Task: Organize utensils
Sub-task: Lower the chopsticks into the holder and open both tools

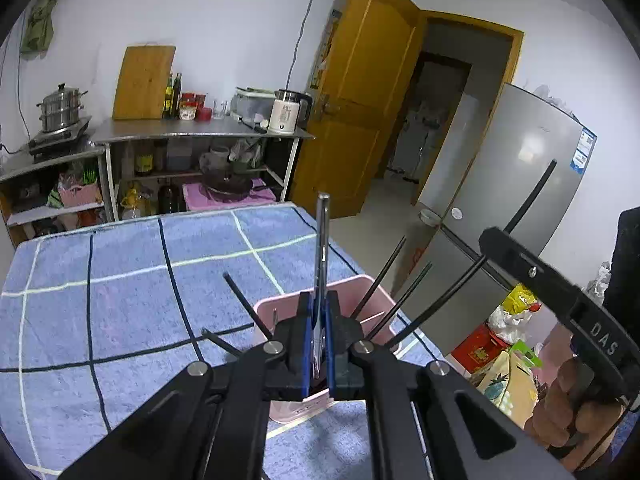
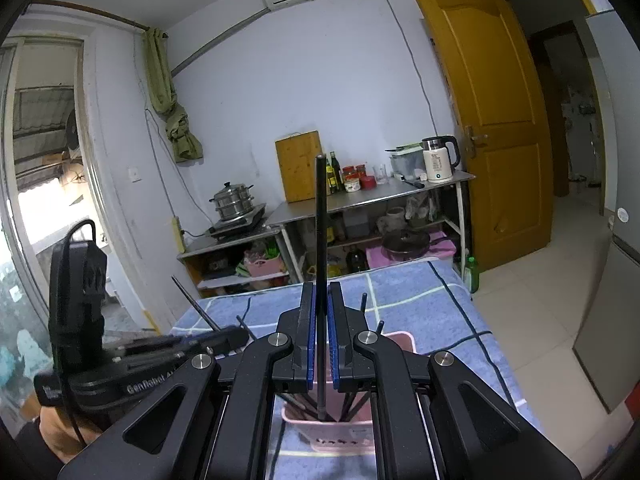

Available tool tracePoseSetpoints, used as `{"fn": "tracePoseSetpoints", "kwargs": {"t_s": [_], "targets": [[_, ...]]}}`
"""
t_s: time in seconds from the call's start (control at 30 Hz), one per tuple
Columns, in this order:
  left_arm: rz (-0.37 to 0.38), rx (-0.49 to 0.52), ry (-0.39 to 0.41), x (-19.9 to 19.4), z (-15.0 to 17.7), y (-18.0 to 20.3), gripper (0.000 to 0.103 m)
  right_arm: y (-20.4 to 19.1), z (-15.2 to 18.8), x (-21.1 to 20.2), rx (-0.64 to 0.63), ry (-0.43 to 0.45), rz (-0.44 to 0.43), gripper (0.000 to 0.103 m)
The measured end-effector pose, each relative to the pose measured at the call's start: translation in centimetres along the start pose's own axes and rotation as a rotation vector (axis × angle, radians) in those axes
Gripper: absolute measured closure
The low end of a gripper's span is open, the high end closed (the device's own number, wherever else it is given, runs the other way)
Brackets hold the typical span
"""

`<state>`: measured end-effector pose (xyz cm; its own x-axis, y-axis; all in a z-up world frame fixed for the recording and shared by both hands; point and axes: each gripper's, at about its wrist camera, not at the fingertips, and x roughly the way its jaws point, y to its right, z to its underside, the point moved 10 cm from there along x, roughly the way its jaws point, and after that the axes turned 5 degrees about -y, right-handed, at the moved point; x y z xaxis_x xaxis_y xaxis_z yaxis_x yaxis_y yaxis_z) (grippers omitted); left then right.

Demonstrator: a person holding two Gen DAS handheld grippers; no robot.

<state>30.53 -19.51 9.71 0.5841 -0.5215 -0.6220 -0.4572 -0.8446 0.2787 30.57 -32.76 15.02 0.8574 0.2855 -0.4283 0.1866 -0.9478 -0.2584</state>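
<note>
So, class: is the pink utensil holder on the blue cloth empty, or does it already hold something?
Not empty. Several black chopsticks stand fanned out in the pink utensil holder, and each gripper holds another utensil over it.

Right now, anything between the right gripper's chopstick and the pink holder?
No separate obstacle. The right gripper holds the black chopstick upright, its lower end already inside the pink holder among other chopsticks, which crowd it.

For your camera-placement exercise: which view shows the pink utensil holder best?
The left wrist view: the pink utensil holder shows its open rim and the black chopsticks fanning out. In the right wrist view the holder lies mostly behind the right tongs.
</note>
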Motion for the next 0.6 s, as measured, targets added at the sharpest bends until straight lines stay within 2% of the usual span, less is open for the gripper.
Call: {"fn": "tracePoseSetpoints", "kwargs": {"t_s": [0.6], "targets": [[-0.035,-0.021,-0.070,3.9,4.7,-1.5,0.097,0.5,5.7,5.1,-0.034,-0.144,0.025,0.098]]}}
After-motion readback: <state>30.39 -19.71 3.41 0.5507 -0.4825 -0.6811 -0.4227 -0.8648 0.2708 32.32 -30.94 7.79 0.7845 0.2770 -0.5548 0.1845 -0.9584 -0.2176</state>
